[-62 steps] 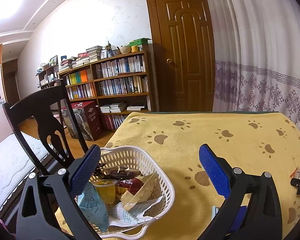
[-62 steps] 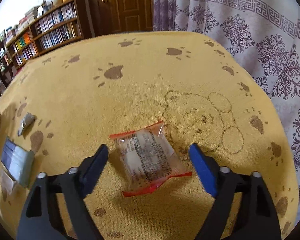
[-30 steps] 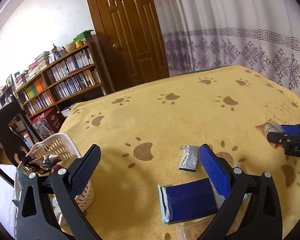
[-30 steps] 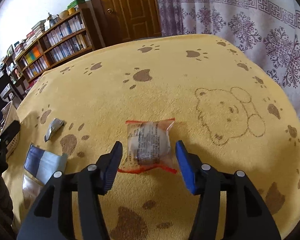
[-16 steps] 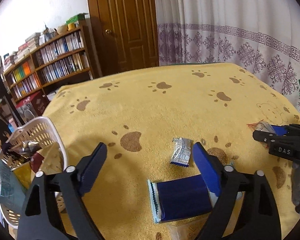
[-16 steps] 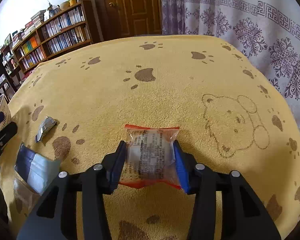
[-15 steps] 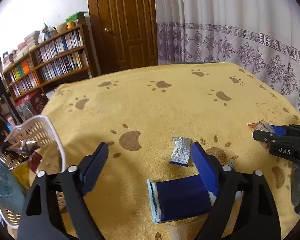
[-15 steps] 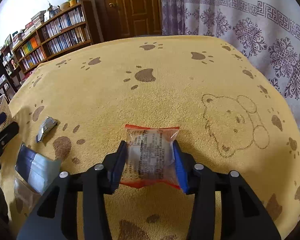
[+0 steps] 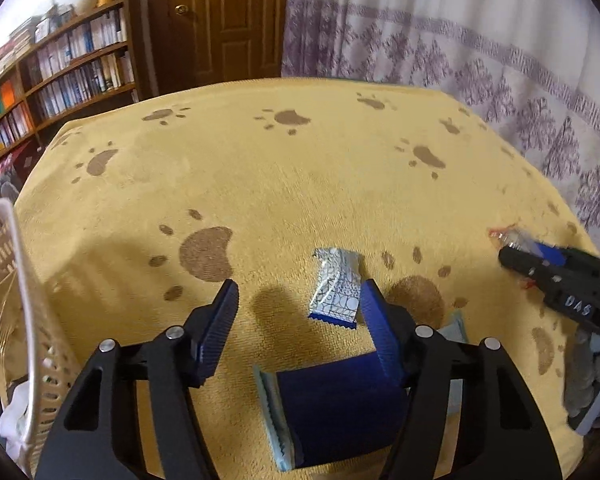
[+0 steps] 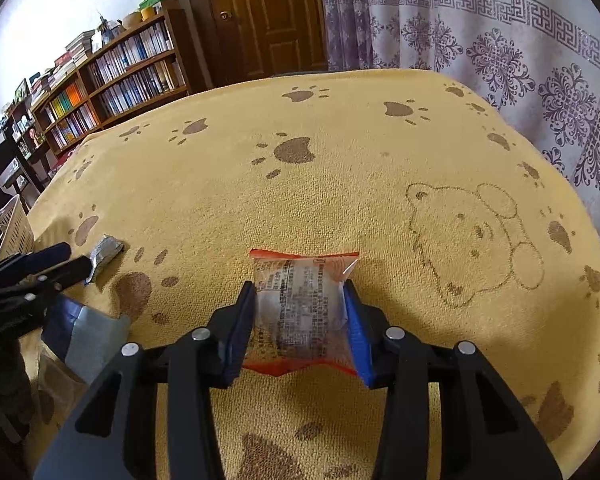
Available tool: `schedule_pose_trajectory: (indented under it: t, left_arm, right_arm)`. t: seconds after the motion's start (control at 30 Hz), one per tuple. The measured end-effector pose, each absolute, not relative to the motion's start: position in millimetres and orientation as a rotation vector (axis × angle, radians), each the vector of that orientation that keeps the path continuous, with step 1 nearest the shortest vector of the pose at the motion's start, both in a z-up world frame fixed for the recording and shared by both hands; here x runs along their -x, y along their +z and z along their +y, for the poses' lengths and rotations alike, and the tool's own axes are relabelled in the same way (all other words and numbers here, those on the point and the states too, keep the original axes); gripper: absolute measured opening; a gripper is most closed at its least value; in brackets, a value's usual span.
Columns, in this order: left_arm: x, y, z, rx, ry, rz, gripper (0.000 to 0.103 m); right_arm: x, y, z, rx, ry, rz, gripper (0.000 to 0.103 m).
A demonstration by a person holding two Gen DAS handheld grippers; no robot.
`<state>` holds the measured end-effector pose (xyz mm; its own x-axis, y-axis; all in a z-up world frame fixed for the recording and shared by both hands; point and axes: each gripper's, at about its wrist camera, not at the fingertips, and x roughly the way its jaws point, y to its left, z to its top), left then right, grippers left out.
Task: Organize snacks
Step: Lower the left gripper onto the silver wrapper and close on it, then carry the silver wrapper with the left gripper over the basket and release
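Note:
My right gripper [image 10: 300,300] is shut on a clear snack packet with red edges [image 10: 302,304], held just above the yellow paw-print cloth [image 10: 340,168]. In the left wrist view the same gripper [image 9: 512,252] shows at the right edge with the packet [image 9: 508,236] at its tip. My left gripper [image 9: 298,304] is open above the cloth; a small silver-blue wrapper [image 9: 336,284] lies just inside its right finger, and a dark blue packet [image 9: 336,412] lies below between the arms. The white basket [image 9: 24,292] with snacks stands at the left.
The silver wrapper [image 10: 106,248] and the blue packet [image 10: 84,332] also show left in the right wrist view, with the basket [image 10: 14,224] at the table's left edge. A bookshelf [image 10: 112,76], a brown door [image 10: 268,16] and patterned curtains [image 10: 500,32] stand behind the table.
My right gripper closed on the clear packet and lifted it slightly. My left gripper swung away from the basket, lowered toward the silver wrapper, and narrowed its opening.

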<state>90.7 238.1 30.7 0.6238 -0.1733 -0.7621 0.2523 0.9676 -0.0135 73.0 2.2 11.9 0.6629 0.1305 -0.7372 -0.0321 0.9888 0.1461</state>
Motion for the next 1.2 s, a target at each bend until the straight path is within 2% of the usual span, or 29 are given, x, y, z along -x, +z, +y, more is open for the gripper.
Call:
schedule_pose_trajectory:
  t: [0.17, 0.27, 0.33, 0.4, 0.43, 0.7, 1.07, 1.2]
  left_arm:
    - [-96, 28, 221, -0.163, -0.263, 0.875, 0.063]
    - [-103, 25, 215, -0.182, -0.264, 0.896, 0.049]
    - [-105, 25, 212, -0.187, -0.269, 0.895, 0.044]
    - [-106, 26, 211, -0.184, -0.279, 0.893, 0.027]
    - [-106, 27, 211, -0.177, -0.277, 0.892, 0.025]
    - [-98, 31, 221, -0.104, -0.267, 0.856, 0.024]
    - [-73, 76, 245, -0.036, -0.226, 0.735, 0.024]
    - [-66, 90, 258, 0.003, -0.211, 0.699, 0.024]
  right_arm:
    - [-73, 12, 1, -0.133, 0.096, 0.842, 0.043]
    - [-73, 12, 1, -0.134, 0.096, 0.842, 0.043]
    - [-73, 12, 1, -0.133, 0.096, 0.842, 0.043]
    - [-73, 12, 1, -0.133, 0.096, 0.841, 0.043]
    - [-73, 12, 1, -0.133, 0.096, 0.84, 0.043]
    - [-68, 15, -1, -0.16, 0.109, 0.816, 0.042]
    - [-61, 25, 3, -0.216, 0.184, 0.778, 0.042]
    - [-59, 27, -1, -0.238, 0.192, 0.767, 0.038]
